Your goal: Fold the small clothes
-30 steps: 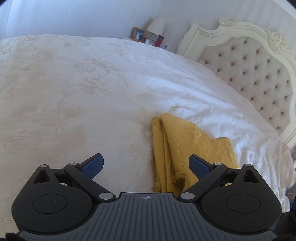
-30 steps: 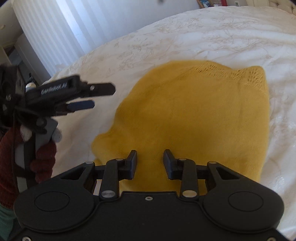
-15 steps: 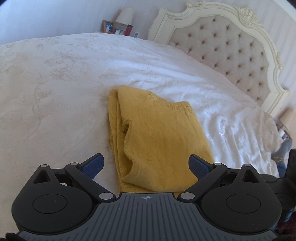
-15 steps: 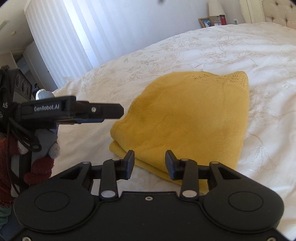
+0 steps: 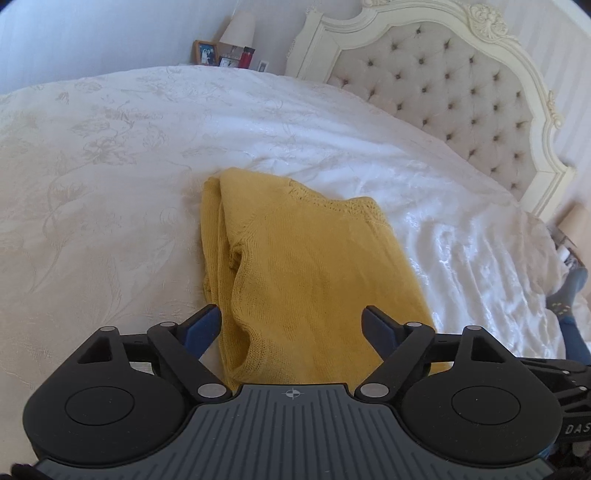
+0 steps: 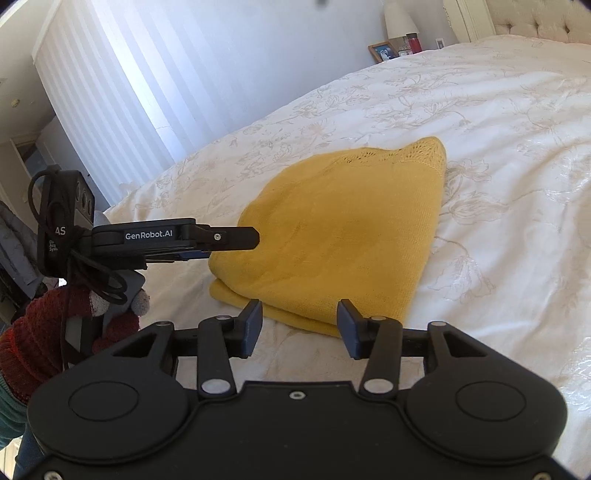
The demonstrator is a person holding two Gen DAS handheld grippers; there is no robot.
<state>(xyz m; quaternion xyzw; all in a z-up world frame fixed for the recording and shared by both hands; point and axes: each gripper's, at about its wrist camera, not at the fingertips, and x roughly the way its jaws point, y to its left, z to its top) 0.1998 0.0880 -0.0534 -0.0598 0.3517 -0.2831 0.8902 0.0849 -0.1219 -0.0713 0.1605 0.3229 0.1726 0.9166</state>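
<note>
A mustard-yellow knitted garment (image 5: 314, 273) lies folded in layers on the white bedspread (image 5: 110, 184). It also shows in the right wrist view (image 6: 343, 236). My left gripper (image 5: 291, 325) is wide open and empty, hovering over the garment's near edge. In the right wrist view the left gripper (image 6: 236, 240) reaches in from the left beside the garment's left edge. My right gripper (image 6: 300, 325) is open and empty, just in front of the garment's near folded edge, apart from it.
A cream tufted headboard (image 5: 461, 96) stands at the bed's far right. A nightstand with a lamp (image 5: 240, 29), photo frame (image 5: 206, 53) and red bottle sits behind the bed. White slatted doors (image 6: 122, 103) stand at the left.
Both grippers have drawn back from the garment. The right gripper's jaws have opened wider. The left gripper has swung over so the garment sits centred between its fingers.
</note>
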